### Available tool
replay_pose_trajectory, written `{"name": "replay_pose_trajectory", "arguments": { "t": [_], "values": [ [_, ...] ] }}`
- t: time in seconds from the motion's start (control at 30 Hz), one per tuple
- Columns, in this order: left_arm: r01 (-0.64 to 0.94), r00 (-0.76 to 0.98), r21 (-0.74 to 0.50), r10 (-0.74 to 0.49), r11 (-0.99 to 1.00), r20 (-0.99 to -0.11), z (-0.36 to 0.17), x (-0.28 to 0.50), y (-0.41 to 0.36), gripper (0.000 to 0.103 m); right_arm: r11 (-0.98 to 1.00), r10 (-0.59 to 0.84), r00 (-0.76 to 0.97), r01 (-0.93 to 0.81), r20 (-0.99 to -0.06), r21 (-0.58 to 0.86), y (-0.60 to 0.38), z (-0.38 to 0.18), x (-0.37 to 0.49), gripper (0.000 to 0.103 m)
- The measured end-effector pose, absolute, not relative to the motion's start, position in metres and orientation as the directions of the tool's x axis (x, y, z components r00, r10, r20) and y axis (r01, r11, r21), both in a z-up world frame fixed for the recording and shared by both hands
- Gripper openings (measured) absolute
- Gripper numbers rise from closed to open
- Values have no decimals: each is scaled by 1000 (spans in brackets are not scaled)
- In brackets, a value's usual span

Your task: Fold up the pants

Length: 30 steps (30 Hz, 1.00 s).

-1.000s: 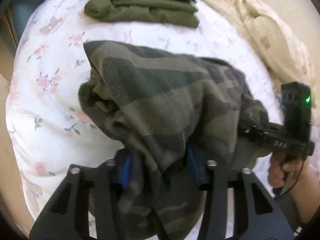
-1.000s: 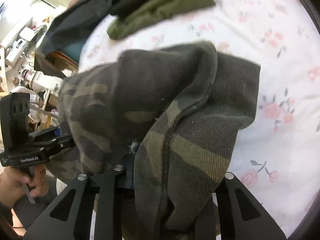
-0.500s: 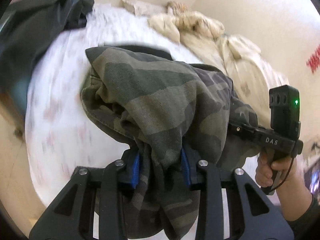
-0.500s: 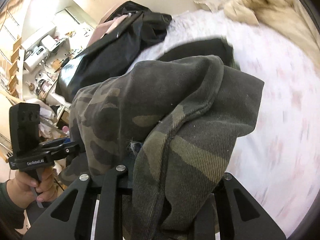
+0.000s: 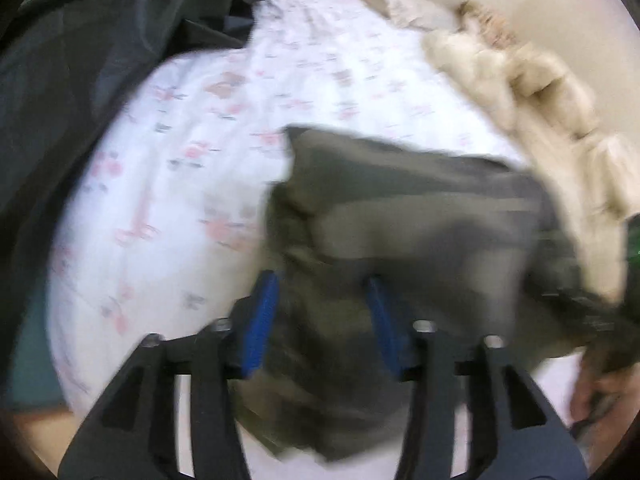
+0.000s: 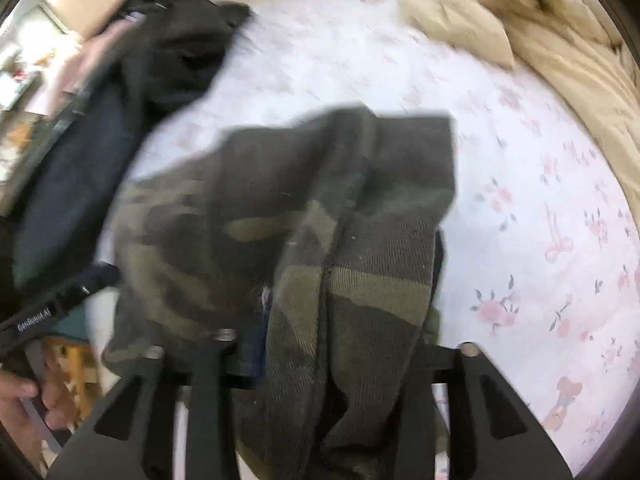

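Observation:
The folded camouflage pants point(image 5: 400, 232) hang between both grippers above the white floral bed sheet point(image 5: 192, 128). My left gripper point(image 5: 324, 312) is shut on one end of the pants, its blue pads pressing the cloth. My right gripper point(image 6: 344, 344) is shut on the other end of the pants point(image 6: 320, 208), whose cloth drapes over its fingers and hides them. The left gripper's body point(image 6: 52, 308) and the hand holding it show at the left of the right wrist view. Both views are blurred by motion.
A dark pile of clothes point(image 5: 80, 60) lies at the left of the bed, also in the right wrist view point(image 6: 132, 92). A beige crumpled blanket point(image 5: 540, 92) lies along the right by the wall, also in the right wrist view point(image 6: 560, 40).
Both grippers have swung with the pants away from the stack of folded green clothes, which has left view. The dark clothes pile and the beige blanket now fill the background.

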<state>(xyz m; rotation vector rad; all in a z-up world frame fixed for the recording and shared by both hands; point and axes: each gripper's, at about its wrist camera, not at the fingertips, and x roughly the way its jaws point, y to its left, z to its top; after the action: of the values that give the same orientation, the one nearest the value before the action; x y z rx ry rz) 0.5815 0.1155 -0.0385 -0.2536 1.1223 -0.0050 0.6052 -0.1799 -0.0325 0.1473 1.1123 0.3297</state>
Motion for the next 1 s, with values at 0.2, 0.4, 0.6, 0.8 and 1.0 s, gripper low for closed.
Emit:
{"name": "replay_pose_trajectory", "arguments": {
  "t": [0.2, 0.4, 0.6, 0.8, 1.0],
  "values": [
    [-80, 530, -106, -47, 991, -847, -37, 567, 119, 79, 938, 344, 519, -156, -782, 309, -234, -24, 589, 91],
    [-180, 538, 19, 115, 984, -835, -23, 553, 135, 78, 951, 306, 573, -147, -761, 271, -258, 0, 544, 91],
    [-123, 602, -78, 12, 989, -798, 6, 470, 112, 78, 946, 324, 623, -210, -712, 247, -235, 25, 471, 92],
    [-22, 669, -107, -64, 994, -740, 41, 366, 62, 83, 954, 299, 694, -241, -655, 180, -218, 54, 357, 96],
    [22, 667, -139, -118, 990, -736, 56, 267, 33, 103, 965, 259, 736, -219, -625, 141, -222, 65, 239, 103]
  ]
}}
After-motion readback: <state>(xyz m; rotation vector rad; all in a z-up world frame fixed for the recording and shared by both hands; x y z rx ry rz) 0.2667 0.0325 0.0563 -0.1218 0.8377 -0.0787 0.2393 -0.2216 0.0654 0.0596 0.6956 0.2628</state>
